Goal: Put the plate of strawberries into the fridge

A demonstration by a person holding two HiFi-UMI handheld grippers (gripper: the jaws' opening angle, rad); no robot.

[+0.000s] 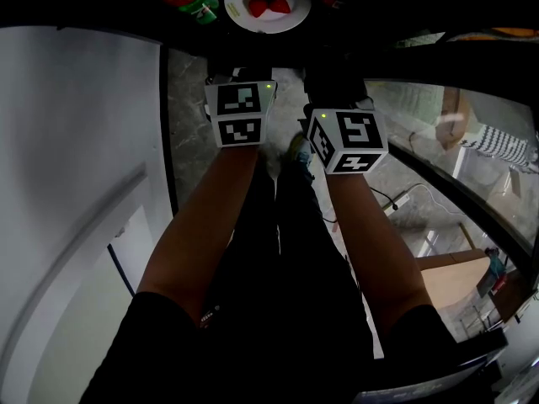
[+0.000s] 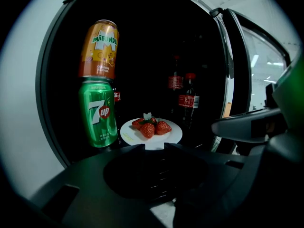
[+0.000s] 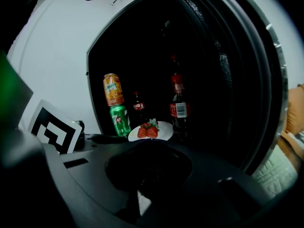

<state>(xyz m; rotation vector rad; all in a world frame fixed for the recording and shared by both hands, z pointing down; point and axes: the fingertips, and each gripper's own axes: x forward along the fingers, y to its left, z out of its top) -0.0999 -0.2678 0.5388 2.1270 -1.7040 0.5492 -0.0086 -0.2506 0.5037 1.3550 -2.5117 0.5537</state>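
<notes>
Plate of strawberries [image 2: 151, 132] is sitting inside the fridge [image 2: 50, 94] beside the 7up can [image 2: 98, 114], so I am holding my left gripper [image 2: 153, 147] and right gripper [image 3: 151, 144] closed and empty.

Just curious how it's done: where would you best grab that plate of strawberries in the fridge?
Probably take the plate by its near rim, coming straight in from the open front. That edge is bare and faces outward; the strawberries sit mid-plate, the green can stands close on its left, and bottles stand behind.
</notes>
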